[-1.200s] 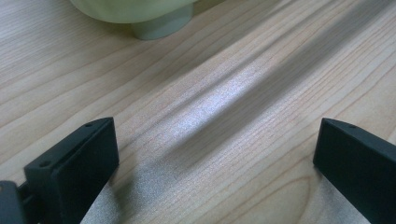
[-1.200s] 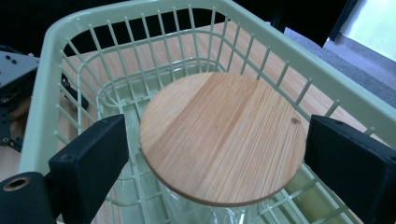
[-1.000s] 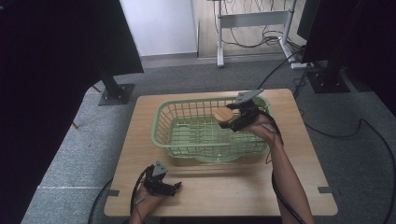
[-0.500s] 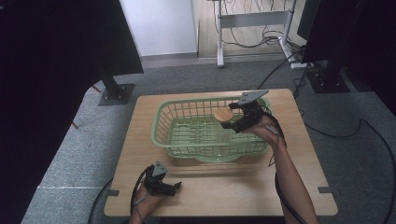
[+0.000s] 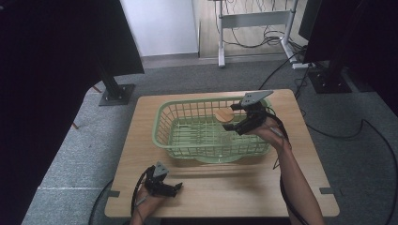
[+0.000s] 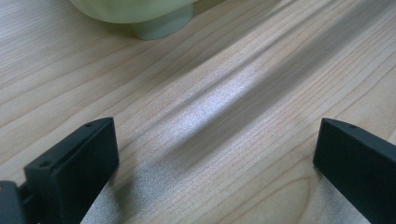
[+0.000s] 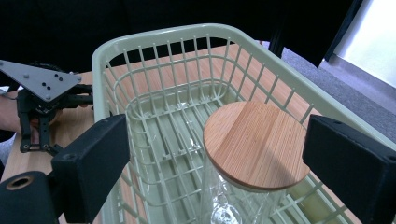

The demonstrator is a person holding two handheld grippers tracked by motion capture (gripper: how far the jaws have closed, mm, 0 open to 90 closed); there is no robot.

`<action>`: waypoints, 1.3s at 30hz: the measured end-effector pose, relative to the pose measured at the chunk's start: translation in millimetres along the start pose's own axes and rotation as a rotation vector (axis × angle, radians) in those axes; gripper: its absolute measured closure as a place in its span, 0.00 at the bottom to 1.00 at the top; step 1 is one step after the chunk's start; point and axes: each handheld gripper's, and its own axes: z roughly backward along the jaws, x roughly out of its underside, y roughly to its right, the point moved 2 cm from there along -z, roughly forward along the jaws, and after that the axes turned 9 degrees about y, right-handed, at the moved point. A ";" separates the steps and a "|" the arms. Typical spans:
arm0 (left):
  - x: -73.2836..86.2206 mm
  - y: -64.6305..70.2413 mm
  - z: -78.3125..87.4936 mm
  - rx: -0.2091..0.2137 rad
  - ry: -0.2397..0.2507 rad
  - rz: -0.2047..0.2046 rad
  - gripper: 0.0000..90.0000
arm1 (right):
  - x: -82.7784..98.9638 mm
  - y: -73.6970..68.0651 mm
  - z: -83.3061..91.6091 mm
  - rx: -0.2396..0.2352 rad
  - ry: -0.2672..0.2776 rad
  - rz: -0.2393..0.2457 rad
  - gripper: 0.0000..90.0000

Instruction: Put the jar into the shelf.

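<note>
our right gripper (image 5: 233, 117) released, jaws wide either side of the wooden-lidded glass jar (image 7: 254, 144) without touching, jar upright inside the green basket (image 5: 164, 117), our left gripper (image 5: 176, 188) released too, resting near the table (image 5: 225, 187) front edge

Left gripper (image 5: 177, 188) black, linkage frame, grey three-cornered plate on top, black cable trailing, right gripper (image 5: 231, 117) same build, plate with small holes, blocky black jaws, bare forearms, no sleeves
</note>
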 end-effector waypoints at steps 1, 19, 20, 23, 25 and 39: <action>0.0 0.0 0.0 0.000 -0.001 0.000 0.00 | -0.4 -0.9 1.0 0.000 0.000 -0.001 0.07; -0.1 0.1 0.0 -0.001 -0.001 0.001 0.00 | -3.0 -21.5 19.3 -0.003 0.004 0.005 0.07; -0.1 0.0 0.0 -0.001 -0.001 0.001 0.00 | -3.2 -22.7 20.5 -0.004 0.006 0.008 0.08; -0.2 0.0 0.0 -0.002 -0.002 0.001 0.00 | -3.8 -27.0 24.4 -0.008 0.015 0.009 0.08; -0.2 0.0 0.0 -0.002 -0.002 0.001 0.00 | -4.0 -30.1 26.4 -0.008 0.023 0.009 0.08; -0.2 0.1 0.0 -0.002 -0.002 0.002 0.00 | 2.2 -48.1 41.2 -0.003 0.028 0.018 0.08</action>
